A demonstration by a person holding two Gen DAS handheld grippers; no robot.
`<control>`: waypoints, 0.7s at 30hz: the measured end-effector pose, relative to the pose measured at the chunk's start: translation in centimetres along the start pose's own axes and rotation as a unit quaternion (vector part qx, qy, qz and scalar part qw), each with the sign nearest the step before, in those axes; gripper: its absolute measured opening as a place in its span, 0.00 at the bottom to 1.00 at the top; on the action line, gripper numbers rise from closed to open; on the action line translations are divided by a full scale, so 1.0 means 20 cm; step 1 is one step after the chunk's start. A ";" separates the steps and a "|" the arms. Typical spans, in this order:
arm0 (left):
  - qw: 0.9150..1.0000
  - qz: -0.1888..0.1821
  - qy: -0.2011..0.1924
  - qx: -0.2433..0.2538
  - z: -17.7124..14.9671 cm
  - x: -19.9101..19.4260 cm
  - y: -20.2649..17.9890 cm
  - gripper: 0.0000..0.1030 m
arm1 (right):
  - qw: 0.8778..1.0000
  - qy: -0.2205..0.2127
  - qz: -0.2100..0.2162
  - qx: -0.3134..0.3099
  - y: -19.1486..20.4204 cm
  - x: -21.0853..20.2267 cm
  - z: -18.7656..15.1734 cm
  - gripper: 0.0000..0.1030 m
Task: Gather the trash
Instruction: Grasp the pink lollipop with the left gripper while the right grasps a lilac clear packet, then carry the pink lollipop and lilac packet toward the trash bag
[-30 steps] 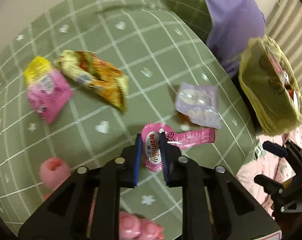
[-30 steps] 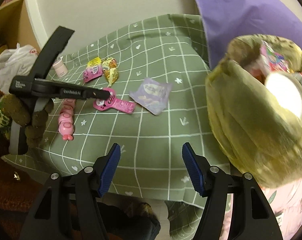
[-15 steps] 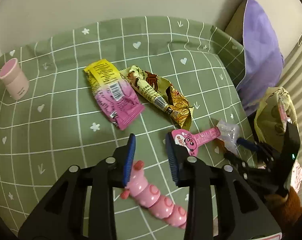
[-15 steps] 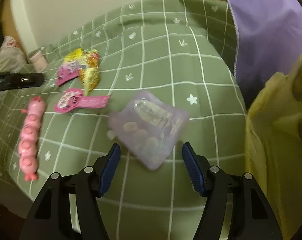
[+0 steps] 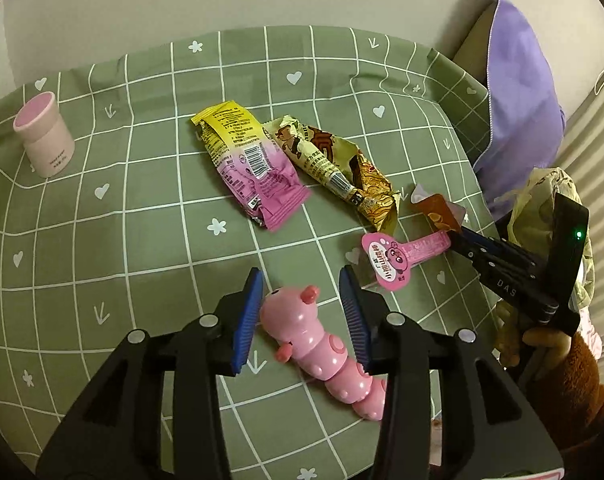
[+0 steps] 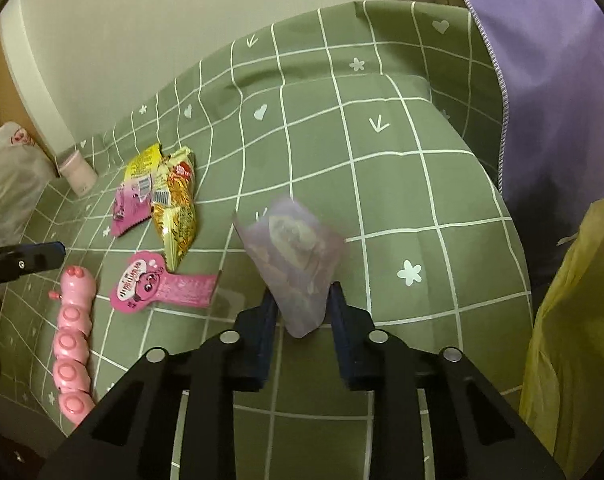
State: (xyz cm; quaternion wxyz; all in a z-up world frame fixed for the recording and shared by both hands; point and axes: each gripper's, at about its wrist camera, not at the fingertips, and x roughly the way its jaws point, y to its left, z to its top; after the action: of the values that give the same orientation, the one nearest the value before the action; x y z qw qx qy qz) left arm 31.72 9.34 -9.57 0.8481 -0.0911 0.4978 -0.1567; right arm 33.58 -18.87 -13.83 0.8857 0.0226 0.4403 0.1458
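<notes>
Right wrist view shows the right gripper (image 6: 300, 308) low in the middle of the frame, its jaws just closed in on a pale purple packet (image 6: 296, 256), pinching the lower end while the rest stands up tilted above the green checked cloth (image 6: 401, 184). At the right edge hangs a yellow trash bag (image 6: 573, 340), and a purple fabric (image 6: 549, 80) fills the upper right. Left of centre lie a pink paddle-shaped wrapper (image 6: 158, 282), a crumpled yellow noodle wrapper (image 6: 176, 208) and a yellow-and-pink wrapper (image 6: 136, 192), the last two touching. A pink caterpillar toy (image 6: 74, 336) lies at the lower left, a small pink cup (image 6: 78, 172) at the far left.

Left wrist view shows the left gripper (image 5: 302, 312) at lower centre, its jaws just widened and standing apart on either side of the toy's head without touching it. The pink paddle-shaped wrapper lies just right of its fingertips.
</notes>
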 end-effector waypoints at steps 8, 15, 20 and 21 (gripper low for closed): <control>1.000 -0.020 0.001 0.019 0.03 0.02 -0.06 0.40 | 1.000 -0.011 -0.021 -0.001 0.03 -0.13 -0.03 0.16; 0.997 -0.034 0.002 0.071 0.10 0.07 -0.19 0.45 | 0.999 -0.011 -0.040 0.021 0.03 -0.36 -0.18 0.16; 0.992 -0.029 0.008 0.119 0.16 0.17 -0.31 0.47 | 0.998 -0.007 -0.060 0.029 0.04 -0.49 -0.28 0.16; 0.992 -0.025 0.011 0.127 0.16 0.19 -0.32 0.47 | 0.997 -0.006 -0.066 0.034 0.04 -0.51 -0.30 0.16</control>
State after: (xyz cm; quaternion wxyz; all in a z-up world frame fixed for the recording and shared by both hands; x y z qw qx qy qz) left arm 35.07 1.95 -9.06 0.8432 0.0064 0.4806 -0.2409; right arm 22.87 -21.53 -9.41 0.8946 0.0244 0.4404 0.0720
